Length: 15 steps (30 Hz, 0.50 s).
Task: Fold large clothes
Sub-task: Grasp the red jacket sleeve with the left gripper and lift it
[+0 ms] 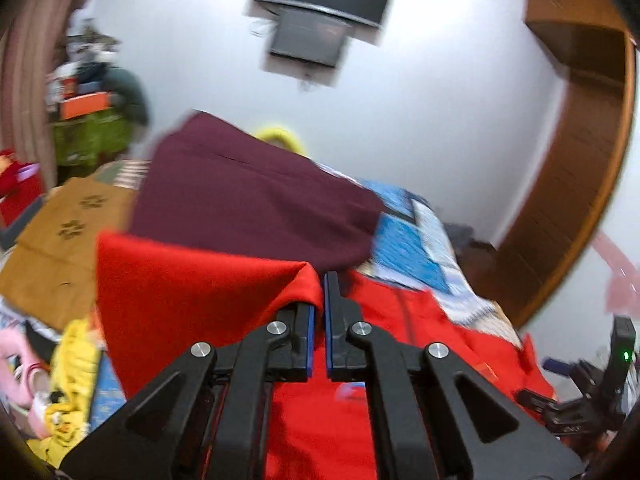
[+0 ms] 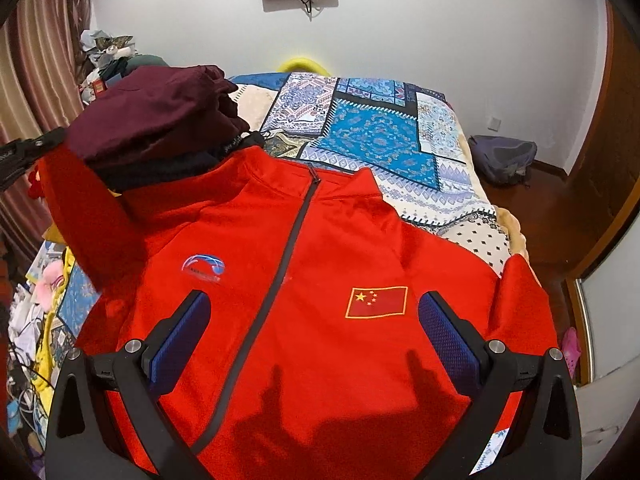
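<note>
A red zip-up jacket (image 2: 320,240) lies front up on the bed, with a flag patch (image 2: 377,302) and a round logo (image 2: 203,268) on the chest. My right gripper (image 2: 315,300) hovers open over the chest, with nothing between its blue pads. My left gripper (image 1: 323,292) is shut on a fold of the jacket's red sleeve (image 1: 192,288), which drapes over its left finger and is lifted off the bed. In the right wrist view the raised sleeve (image 2: 88,216) hangs at the left, below the left gripper (image 2: 60,136).
A maroon garment (image 2: 160,120) is piled beyond the jacket's collar on the patterned blue quilt (image 2: 380,132). Yellow clothes (image 1: 72,380) and a brown paw-print sheet (image 1: 60,240) lie to the left. A backpack (image 2: 504,156) sits on the floor beside a wooden door (image 1: 580,160).
</note>
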{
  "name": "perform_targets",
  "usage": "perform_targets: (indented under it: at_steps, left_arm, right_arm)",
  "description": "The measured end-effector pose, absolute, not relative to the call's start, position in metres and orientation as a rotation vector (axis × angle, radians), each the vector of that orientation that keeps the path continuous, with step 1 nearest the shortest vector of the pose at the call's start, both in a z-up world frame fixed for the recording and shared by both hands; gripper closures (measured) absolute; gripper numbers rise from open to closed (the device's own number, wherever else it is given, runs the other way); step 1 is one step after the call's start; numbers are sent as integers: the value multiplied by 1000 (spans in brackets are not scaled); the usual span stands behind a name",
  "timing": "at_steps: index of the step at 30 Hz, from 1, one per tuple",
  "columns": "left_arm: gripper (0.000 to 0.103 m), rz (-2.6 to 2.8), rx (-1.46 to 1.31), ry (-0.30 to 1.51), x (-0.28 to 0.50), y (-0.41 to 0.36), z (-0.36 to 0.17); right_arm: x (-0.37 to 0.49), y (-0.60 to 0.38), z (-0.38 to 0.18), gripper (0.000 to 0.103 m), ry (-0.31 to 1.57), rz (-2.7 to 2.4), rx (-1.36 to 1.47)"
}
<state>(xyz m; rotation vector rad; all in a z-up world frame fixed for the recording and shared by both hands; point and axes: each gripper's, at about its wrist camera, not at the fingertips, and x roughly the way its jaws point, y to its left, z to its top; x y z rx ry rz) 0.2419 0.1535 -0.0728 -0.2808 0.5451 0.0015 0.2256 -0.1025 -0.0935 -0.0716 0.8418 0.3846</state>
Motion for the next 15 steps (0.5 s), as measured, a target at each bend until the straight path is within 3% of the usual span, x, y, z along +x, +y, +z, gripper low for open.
perform_targets:
  at_steps: [7,15]
  left_arm:
    - [101,-223,-216,809,288,68,-127]
    - [101,-347,-203,1132,308,22,-213]
  right_arm:
    - [224,-117,-98,0,853,370,-69]
    - [222,-124,-106,0,890,365,-69]
